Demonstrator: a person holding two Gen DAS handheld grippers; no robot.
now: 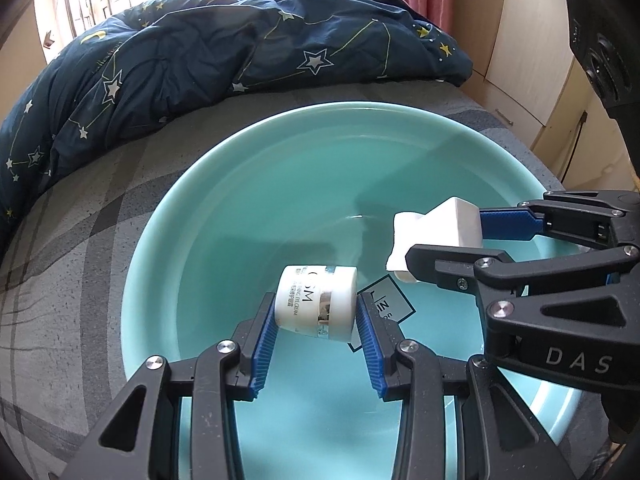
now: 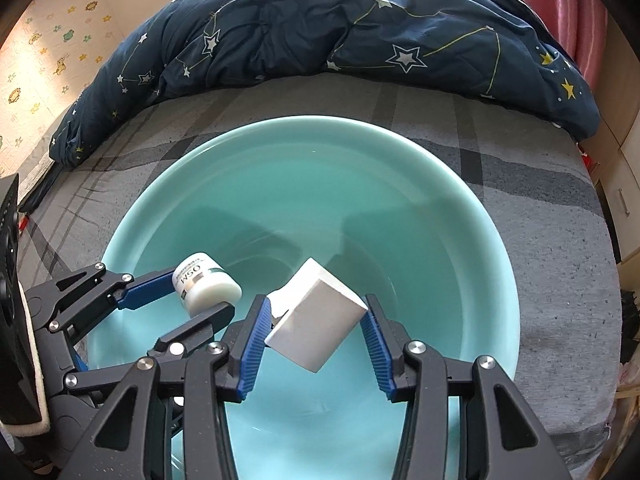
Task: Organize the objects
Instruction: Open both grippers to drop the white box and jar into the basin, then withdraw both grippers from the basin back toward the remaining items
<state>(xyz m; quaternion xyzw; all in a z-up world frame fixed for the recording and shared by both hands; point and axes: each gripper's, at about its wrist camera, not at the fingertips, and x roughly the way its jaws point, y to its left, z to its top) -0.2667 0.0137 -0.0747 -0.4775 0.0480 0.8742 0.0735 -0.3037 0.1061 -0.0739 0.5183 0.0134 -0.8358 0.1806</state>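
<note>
A white cream jar [image 1: 317, 303] is clamped on its side between the blue pads of the left claw [image 1: 316, 320], held above the inside of a teal basin [image 1: 248, 152]. A white box [image 2: 316, 322], tilted on one corner, is gripped by the right claw [image 2: 316, 326] just beside it, also over the basin. The basin is set on a grey-sheeted bed [image 2: 540, 184], near a navy star-patterned duvet [image 1: 192, 52].
</note>
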